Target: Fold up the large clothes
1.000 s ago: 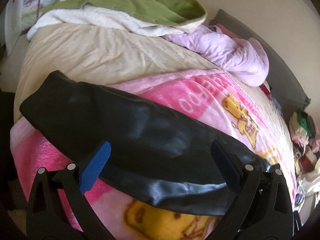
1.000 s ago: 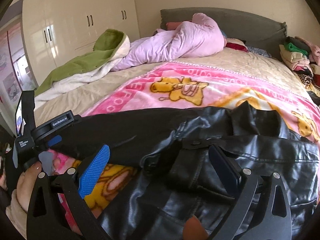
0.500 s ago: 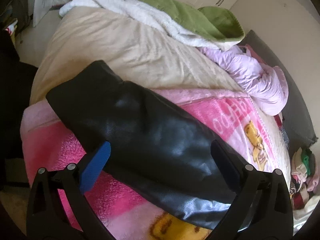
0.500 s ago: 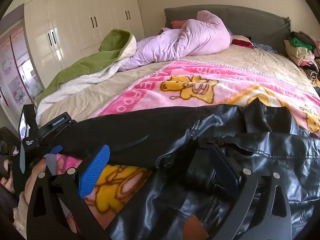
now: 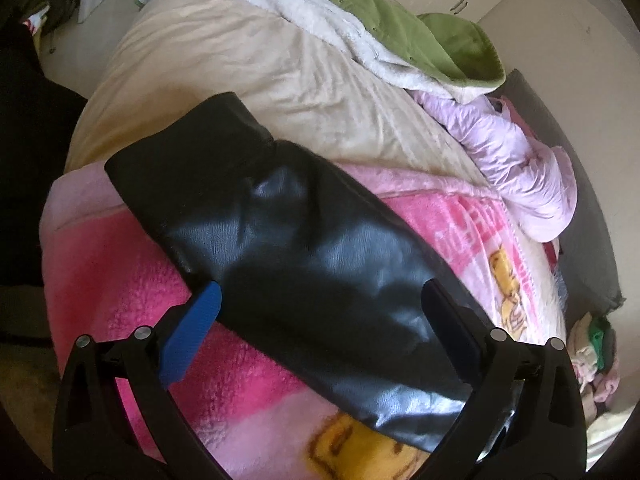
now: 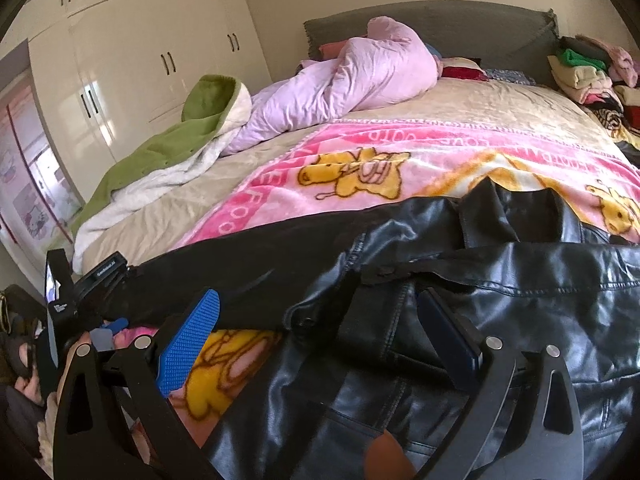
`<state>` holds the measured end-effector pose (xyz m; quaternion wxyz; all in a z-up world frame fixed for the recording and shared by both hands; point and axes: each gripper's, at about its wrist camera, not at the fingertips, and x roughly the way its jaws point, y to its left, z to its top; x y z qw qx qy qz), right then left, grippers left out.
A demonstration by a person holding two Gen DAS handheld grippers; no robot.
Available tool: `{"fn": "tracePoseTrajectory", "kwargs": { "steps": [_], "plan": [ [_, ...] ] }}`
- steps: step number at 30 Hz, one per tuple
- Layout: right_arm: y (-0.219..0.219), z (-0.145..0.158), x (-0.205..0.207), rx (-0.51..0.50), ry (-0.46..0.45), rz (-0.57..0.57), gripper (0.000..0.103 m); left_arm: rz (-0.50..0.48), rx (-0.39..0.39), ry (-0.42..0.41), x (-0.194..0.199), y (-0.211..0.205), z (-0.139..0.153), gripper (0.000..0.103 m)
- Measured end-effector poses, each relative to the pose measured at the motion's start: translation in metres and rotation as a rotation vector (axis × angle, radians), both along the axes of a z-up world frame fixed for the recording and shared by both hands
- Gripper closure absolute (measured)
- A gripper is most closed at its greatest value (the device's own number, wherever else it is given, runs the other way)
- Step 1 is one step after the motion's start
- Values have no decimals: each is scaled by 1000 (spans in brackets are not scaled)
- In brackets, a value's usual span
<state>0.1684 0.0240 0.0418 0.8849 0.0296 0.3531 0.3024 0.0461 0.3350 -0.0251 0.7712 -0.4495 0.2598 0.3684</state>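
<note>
A black leather jacket [image 6: 460, 300] lies spread on a pink cartoon blanket [image 6: 360, 172] on the bed. Its left sleeve [image 5: 280, 240] stretches out flat toward the bed's corner, cuff end [image 5: 200, 140] at the far left. My left gripper [image 5: 320, 308] is open and hovers over the sleeve's middle, one finger on each side, holding nothing. It also shows in the right wrist view [image 6: 80, 292] at the sleeve's end. My right gripper [image 6: 316, 312] is open above the jacket's shoulder and chest, holding nothing.
A green and white fleece coat [image 6: 168, 152] and a lilac padded coat [image 6: 352, 76] lie at the far side of the bed. A stack of folded clothes [image 6: 588, 68] sits by the grey headboard [image 6: 460, 20]. White wardrobes [image 6: 140, 52] stand at the left.
My left gripper has moved along the sleeve toward its cuff and turned, so more of the cuff and bed corner shows. My right gripper has shifted slightly closer over the jacket.
</note>
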Motion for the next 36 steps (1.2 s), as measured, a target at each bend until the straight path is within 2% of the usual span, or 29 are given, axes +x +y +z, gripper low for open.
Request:
{"fn": "tracePoseTrajectory", "kwargs": {
  "steps": [3, 7, 13, 18, 21, 22, 24, 26, 27, 28, 29, 33, 36],
  "plan": [
    [-7, -2, 1, 17, 16, -12, 4, -7, 18, -1, -2, -6, 4, 9],
    [-17, -3, 0, 33, 28, -22, 4, -10, -6, 0, -6, -6, 0, 9],
    [-30, 0, -2, 50, 25, -33, 4, -31, -94, 14, -9, -4, -17, 9],
    [-41, 3, -1, 51, 16, -49, 4, -33, -71, -20, 6, 16, -17, 9],
    [-50, 5, -3, 60, 2, -60, 4, -45, -65, -98, 10, 25, -15, 10],
    [-55, 7, -4, 65, -7, -66, 4, -52, -51, -113, 12, 27, -12, 14],
    [-62, 9, -6, 71, -17, -79, 4, -78, -9, -114, 18, 27, -4, 53],
    [-68, 10, -8, 71, -23, -88, 5, -100, 19, -131, 22, 26, 3, 69],
    [-72, 11, -9, 70, -28, -94, 11, -118, 29, -145, 25, 24, 8, 77],
    [-75, 11, -10, 68, -29, -95, 20, -137, 41, -163, 27, 22, 13, 81],
    [-79, 12, -11, 65, -29, -98, 22, -150, 50, -173, 28, 19, 17, 89],
    [-98, 15, -15, 61, -42, -127, 31, -250, 103, -257, 37, -2, 43, 100],
    [-112, 17, -16, 69, -42, -154, 31, -331, 176, -327, 43, -28, 73, 100]
  ]
}}
